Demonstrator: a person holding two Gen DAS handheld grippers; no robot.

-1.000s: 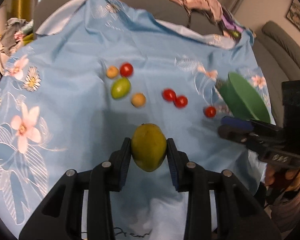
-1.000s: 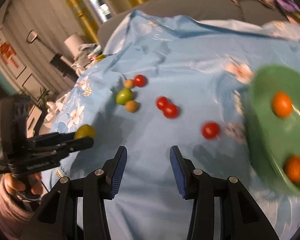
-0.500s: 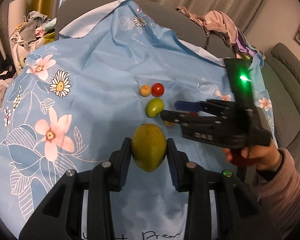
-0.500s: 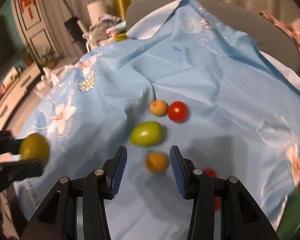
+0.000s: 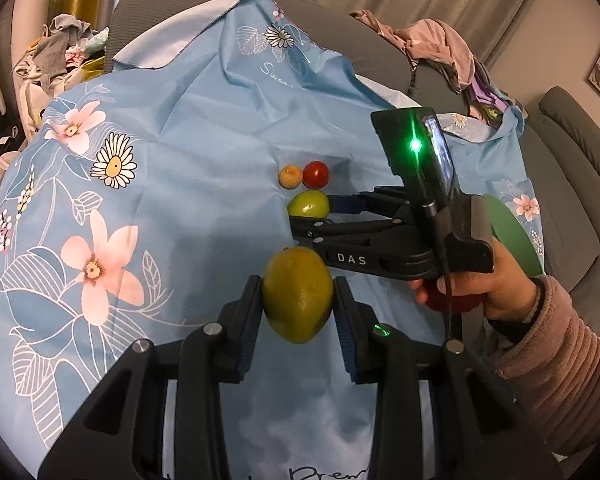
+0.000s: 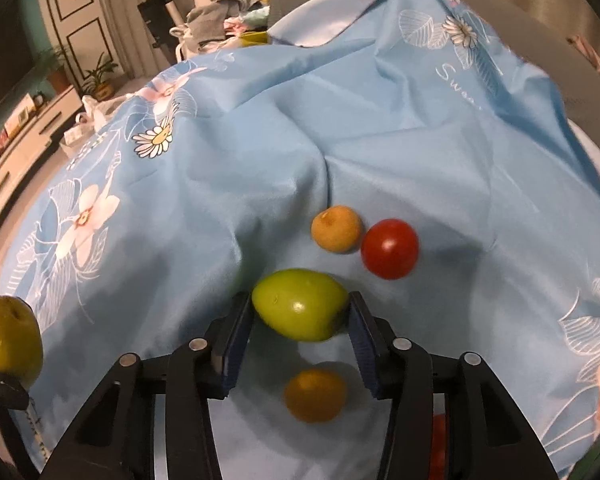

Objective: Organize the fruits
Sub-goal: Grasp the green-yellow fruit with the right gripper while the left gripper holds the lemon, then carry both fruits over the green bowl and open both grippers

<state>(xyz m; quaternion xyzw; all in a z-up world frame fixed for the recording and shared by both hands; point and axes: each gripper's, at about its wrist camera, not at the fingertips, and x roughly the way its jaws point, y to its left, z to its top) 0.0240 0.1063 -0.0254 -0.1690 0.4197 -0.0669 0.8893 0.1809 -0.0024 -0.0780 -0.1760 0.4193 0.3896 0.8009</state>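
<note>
Straddling green fruit [image 6: 300,309], right claw [image 6: 300,320] opening.

The left tool [image 5: 298,300] clamps a yellow-green mango [image 5: 298,294] above the blue floral cloth [image 5: 204,128]. Beyond it the right tool [image 5: 320,216], held by a hand [image 5: 496,284] in a pink sleeve [image 5: 560,344], reaches a green fruit [image 5: 308,204]. Behind that lie a tan fruit [image 5: 290,176] and a tomato [image 5: 316,174], touching.

Readable text in these shots
"DAS" on the right gripper [image 5: 312,216] body; cursive "Swee…" on the blue tablecloth [image 5: 204,152], around 12 o'clock.
</note>
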